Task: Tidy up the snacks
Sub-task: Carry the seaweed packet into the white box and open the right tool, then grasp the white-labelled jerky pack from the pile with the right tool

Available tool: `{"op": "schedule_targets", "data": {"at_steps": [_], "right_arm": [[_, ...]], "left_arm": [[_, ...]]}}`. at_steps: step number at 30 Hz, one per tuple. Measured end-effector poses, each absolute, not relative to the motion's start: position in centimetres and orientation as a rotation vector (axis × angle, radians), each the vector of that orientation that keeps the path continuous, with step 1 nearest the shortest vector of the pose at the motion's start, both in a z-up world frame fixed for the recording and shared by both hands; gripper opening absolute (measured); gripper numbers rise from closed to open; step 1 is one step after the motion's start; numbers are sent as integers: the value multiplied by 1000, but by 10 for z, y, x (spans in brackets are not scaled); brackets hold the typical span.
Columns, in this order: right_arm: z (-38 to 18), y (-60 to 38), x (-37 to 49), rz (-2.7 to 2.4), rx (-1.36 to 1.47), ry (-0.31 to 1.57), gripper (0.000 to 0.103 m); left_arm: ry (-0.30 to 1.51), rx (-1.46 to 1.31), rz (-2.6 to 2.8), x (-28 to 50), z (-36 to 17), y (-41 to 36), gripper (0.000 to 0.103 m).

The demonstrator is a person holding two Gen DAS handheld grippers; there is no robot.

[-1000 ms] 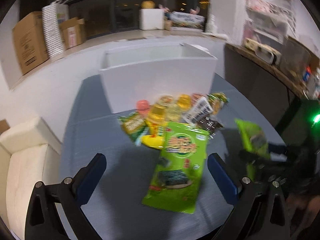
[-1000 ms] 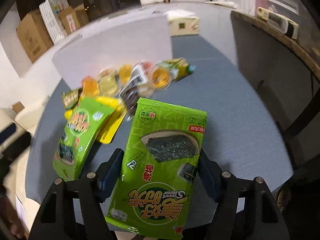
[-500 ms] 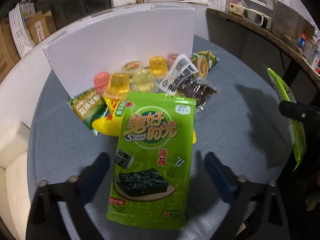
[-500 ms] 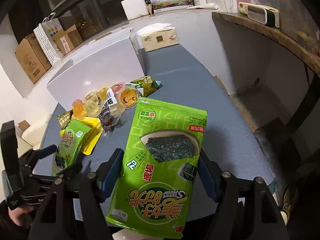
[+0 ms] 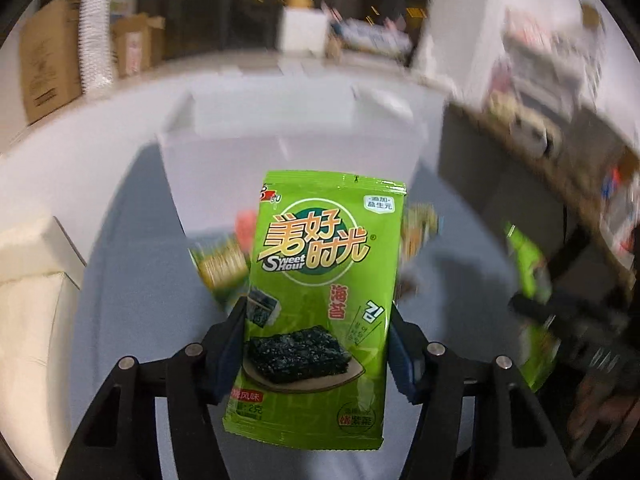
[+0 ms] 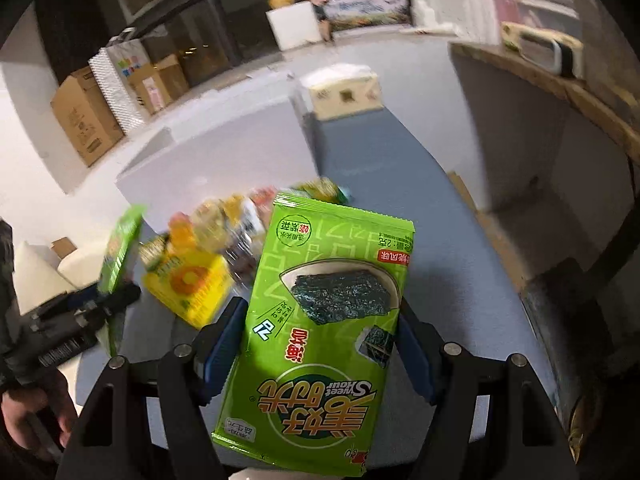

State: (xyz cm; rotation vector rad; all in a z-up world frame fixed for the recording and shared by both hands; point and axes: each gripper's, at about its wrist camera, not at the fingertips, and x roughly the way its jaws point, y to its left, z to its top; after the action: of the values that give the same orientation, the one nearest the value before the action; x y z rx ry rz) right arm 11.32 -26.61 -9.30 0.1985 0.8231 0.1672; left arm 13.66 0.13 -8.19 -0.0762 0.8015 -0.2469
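Left gripper (image 5: pixel 316 344) and right gripper (image 6: pixel 320 344) each clamp a light, crinkly seaweed packet (image 5: pixel 320 300) by its side edges; soft, crushable contents

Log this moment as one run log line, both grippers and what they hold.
left gripper: just closed on seaweed pack, lifted | right gripper: shut on second seaweed pack, upside down | other snacks by white bin
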Motion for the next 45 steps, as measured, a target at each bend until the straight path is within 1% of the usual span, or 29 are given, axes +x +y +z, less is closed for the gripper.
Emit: {"op": "schedule_targets", "data": {"at_steps": [4,7,10,13,18,20,21,22,23,24,29,33,37,40,45], "right_arm": [[-49,-242,158,254,96,719,76],[-15,-224,200,292,58,650,76],[7,-205,248,310,13,635,76],[16,-188,306,320,-6,662,76],[11,-178,356,313,-37,695,76],[5,-179,368,311,-40,710,77],[0,-181,372,305,-36,715,79],[-5,-182,377,302,-24,735,82],[-11,-182,383,295,-14,763,94],[-15,-183,384,293,-8,780,102],[-23,-189,379,283,14,762,103],[-8,-193,361,305,39,717,103],[14,-204,316,344,67,643,103],[21,-213,280,350,82,619,103],[8,-237,202,378,176,588,103]], "left_arm": [[700,-123,-181,170,-36,11,66],[652,-142,-148,207,-11,18,66],[621,-146,-109,248,4,24,67],[636,-132,-87,292,4,25,67],[675,-95,-63,347,-10,19,71],[691,-97,-52,358,-19,20,75],[705,-105,-57,362,-23,21,78],[733,-109,-65,365,-31,22,93],[751,-98,-50,366,-37,23,103],[755,-84,-10,366,-44,25,103],[788,-113,-38,363,-58,33,103],[776,-79,-35,352,-51,31,103],[723,-59,-46,316,-33,34,103],[670,-35,-69,270,-21,30,103],[669,-16,-126,195,-30,20,103]]}}
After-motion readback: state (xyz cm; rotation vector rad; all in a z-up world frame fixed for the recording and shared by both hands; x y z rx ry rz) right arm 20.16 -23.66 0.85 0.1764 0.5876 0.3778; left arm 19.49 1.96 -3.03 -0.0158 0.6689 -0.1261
